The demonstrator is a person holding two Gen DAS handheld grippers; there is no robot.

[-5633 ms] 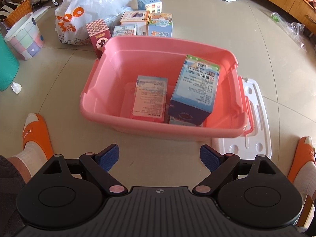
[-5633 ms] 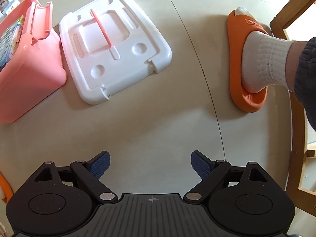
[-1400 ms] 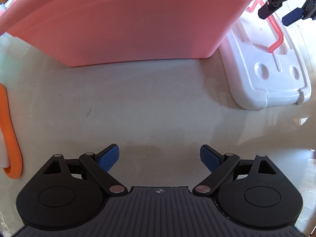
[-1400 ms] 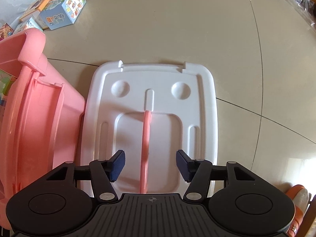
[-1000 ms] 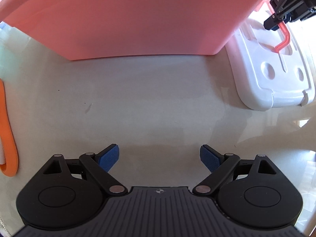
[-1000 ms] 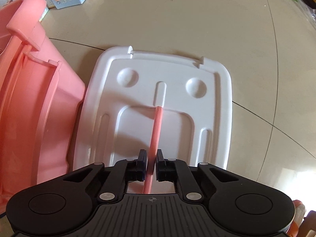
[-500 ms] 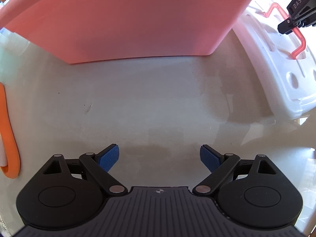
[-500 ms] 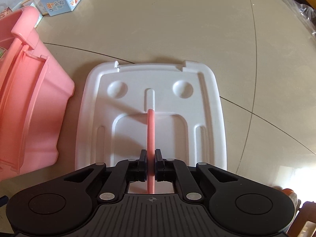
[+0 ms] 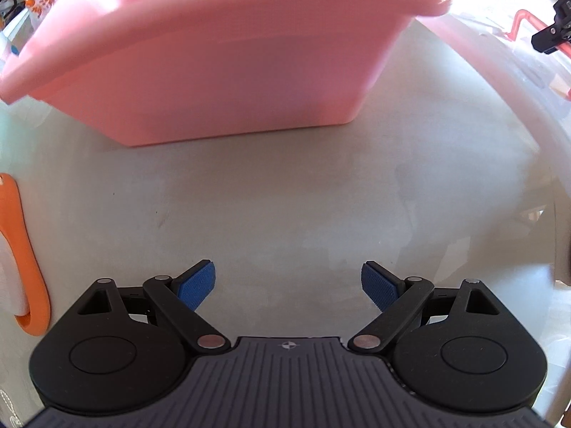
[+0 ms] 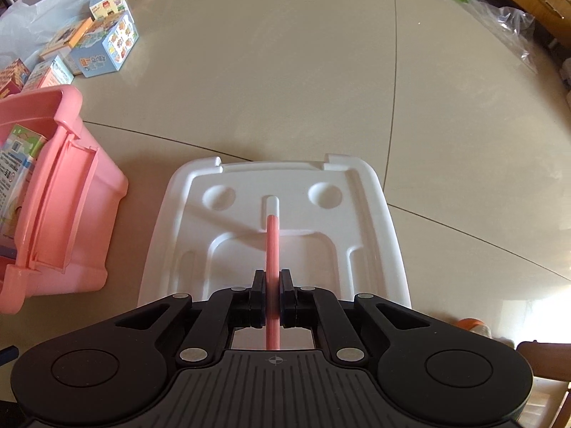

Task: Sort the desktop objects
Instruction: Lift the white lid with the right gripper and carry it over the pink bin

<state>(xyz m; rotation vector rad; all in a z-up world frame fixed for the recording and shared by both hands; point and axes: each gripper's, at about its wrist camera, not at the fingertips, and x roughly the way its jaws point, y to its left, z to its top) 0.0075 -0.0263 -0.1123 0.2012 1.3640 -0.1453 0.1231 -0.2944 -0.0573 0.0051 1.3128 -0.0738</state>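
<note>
My right gripper is shut on the pink handle of the white bin lid and holds the lid lifted off the floor, to the right of the pink storage bin. Boxes lie inside the bin. My left gripper is open and empty, low over the floor in front of the bin's near wall. The right gripper and the lid's handle show at the far right of the left wrist view.
Several small boxes and a white plastic bag lie on the tiled floor beyond the bin. A clear bag lies at the far right near wooden furniture. An orange slipper is at my left.
My right gripper closed on the lid's pink handle and raised the lid off the floor. My left gripper stayed open and tilted up slightly, so the bin's rim came into view.
</note>
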